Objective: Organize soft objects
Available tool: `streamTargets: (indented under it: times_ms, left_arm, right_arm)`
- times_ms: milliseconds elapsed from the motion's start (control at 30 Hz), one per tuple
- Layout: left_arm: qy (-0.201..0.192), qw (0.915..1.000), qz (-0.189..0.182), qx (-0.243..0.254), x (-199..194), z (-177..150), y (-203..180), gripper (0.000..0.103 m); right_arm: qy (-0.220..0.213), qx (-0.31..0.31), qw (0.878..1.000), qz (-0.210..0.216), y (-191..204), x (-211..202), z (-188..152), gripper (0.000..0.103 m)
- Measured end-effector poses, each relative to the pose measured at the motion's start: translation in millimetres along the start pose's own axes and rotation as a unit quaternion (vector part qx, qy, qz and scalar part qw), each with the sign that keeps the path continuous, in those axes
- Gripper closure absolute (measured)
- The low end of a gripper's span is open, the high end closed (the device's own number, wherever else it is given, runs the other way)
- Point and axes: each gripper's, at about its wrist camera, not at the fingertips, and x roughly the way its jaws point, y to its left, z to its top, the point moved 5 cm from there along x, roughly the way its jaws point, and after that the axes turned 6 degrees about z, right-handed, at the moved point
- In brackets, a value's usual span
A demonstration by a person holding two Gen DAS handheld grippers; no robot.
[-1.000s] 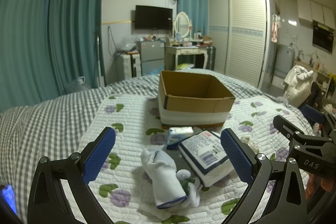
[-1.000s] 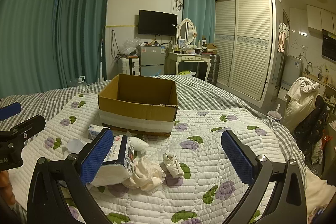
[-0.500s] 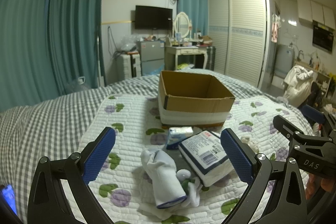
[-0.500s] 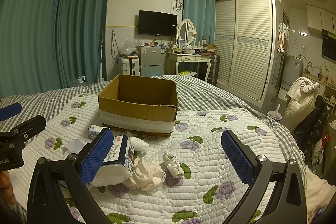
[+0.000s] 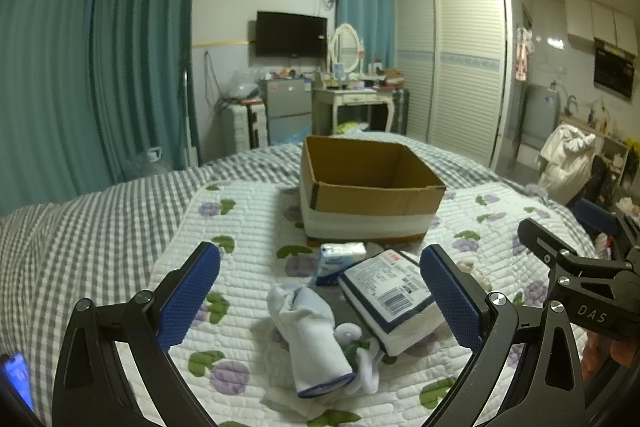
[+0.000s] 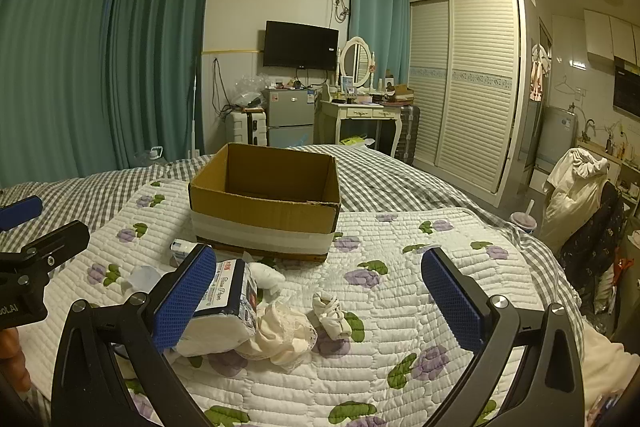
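**Nothing moved; sorting not begun**

While nothing has shifted over the last second, the left view shows the left gripper spread wide, empty, above a white sock and tissue pack on the bed.

Right view: the right gripper is likewise spread and empty; the cardboard box looks empty.

Right claw open, empty, above quilt. Cardboard box upright on bed, open top. In front of box: tissue pack, cream cloth touching it, small sock just beside.
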Motion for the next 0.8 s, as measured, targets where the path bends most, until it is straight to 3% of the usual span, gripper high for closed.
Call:
streamTargets:
  times_ms: [433,600,800]
  left_arm:
    - [-0.011,0.9999,-0.008,-0.008,-41,11,7,0.001]
    - [0.025,0.9996,0.008,0.009,-33,-17,16,0.001]
    - [0.079,0.9965,0.027,0.005,11,-54,36,0.002]
  right_arm:
    - [-0.010,-0.023,1.000,0.014,21,-38,17,0.000]
    - [0.019,-0.043,0.998,0.032,43,-34,1,0.000]
    - [0.068,-0.078,0.993,0.050,75,10,-34,0.000]
